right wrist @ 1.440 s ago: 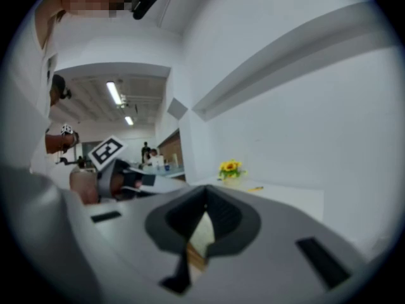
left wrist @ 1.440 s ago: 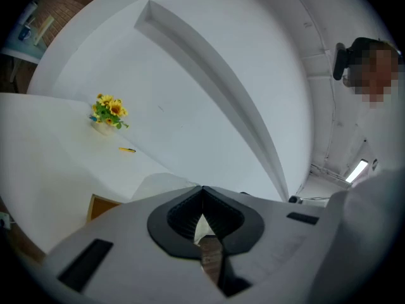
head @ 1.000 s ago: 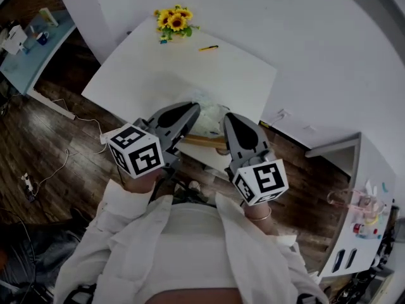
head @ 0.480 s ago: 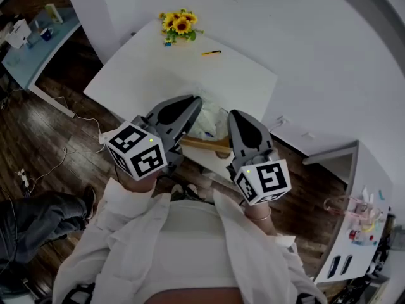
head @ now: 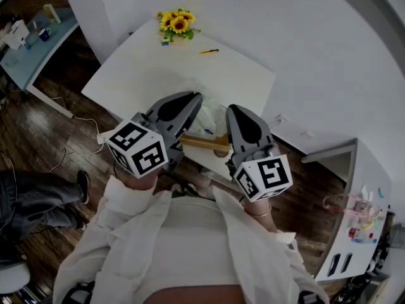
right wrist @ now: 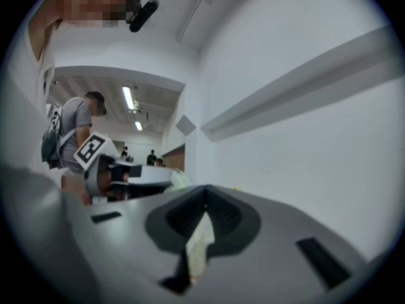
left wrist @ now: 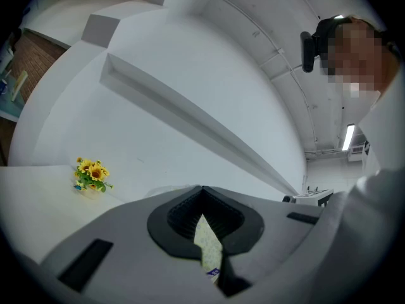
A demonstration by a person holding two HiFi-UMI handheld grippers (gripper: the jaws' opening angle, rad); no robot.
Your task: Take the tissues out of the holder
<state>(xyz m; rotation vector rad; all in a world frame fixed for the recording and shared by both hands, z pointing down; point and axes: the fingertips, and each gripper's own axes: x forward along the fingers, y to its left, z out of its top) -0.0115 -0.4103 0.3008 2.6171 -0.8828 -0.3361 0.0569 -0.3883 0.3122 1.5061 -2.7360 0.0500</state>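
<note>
Up close, left claw (left wrist: pixel 203 192) pinching tissue (left wrist: pixel 207 246), pinch hidden overhead.

Head view: steeply down, close over left gripper (head: pixel 190 106) and right gripper (head: pixel 233 114) above the white table (head: pixel 145 75). Left gripper view: along its jaws, tilted up at the wall (left wrist: pixel 190 62), sunflowers (left wrist: pixel 92 173) left of the jaws. Right gripper view: upward too, left gripper (right wrist: pixel 166 175) left of its jaws. Sunflowers (head: pixel 176 23) shared by head and left gripper views.

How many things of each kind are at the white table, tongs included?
Bunch of yellow sunflowers: 1
Thin yellow pen: 1
Pale patterned tissue packet: 1
Light wooden holder: 1
Grey tongs: 2, left tongs and right tongs
Total: 6
</note>
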